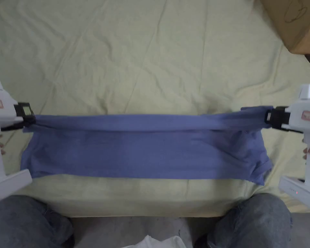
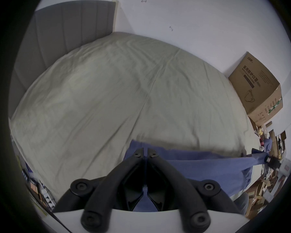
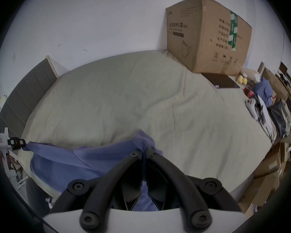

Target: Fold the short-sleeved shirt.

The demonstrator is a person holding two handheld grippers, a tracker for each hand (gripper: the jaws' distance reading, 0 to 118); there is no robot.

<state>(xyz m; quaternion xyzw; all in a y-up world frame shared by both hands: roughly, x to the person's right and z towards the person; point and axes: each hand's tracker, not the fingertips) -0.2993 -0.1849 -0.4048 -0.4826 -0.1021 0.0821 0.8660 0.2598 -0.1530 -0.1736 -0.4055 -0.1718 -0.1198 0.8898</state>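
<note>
Left gripper (image 1: 31,120) at nine o'clock and right gripper (image 1: 268,117) at three o'clock pinch the blue shirt (image 1: 144,151) taut; lowering both ends evenly should keep the fold straight.

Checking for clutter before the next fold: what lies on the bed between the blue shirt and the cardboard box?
Nothing: in the head view, bare, creased pale sheet runs from the blue shirt to the cardboard box.
</note>
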